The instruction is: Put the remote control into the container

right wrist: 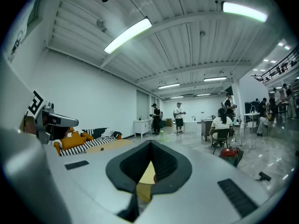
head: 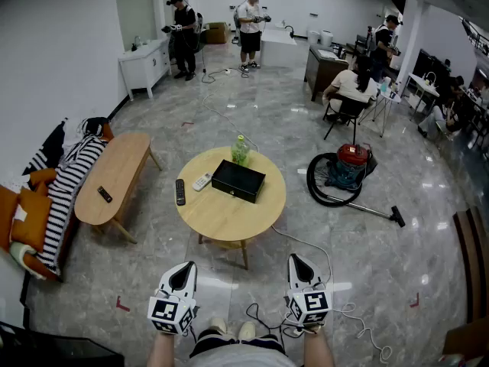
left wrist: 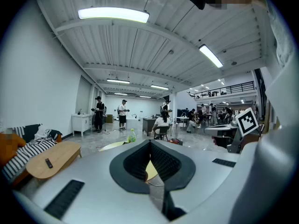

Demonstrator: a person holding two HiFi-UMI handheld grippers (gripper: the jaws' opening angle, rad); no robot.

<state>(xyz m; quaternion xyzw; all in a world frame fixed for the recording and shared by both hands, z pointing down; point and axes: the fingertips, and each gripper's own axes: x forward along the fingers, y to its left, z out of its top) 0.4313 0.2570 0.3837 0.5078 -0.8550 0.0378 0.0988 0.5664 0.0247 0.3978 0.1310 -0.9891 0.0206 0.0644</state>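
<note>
The left tool point(head: 187, 268) and right tool point(head: 296, 261) are held shut and empty, far from the desk point(head: 229, 219), so the white remote point(head: 202, 181) beside the box point(head: 238, 180) is probably not yet reached for.

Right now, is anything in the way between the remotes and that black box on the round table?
Nothing visible. The white remote lies just left of the black container, the black remote further left. The green bottle stands behind the container, off that path.
</note>
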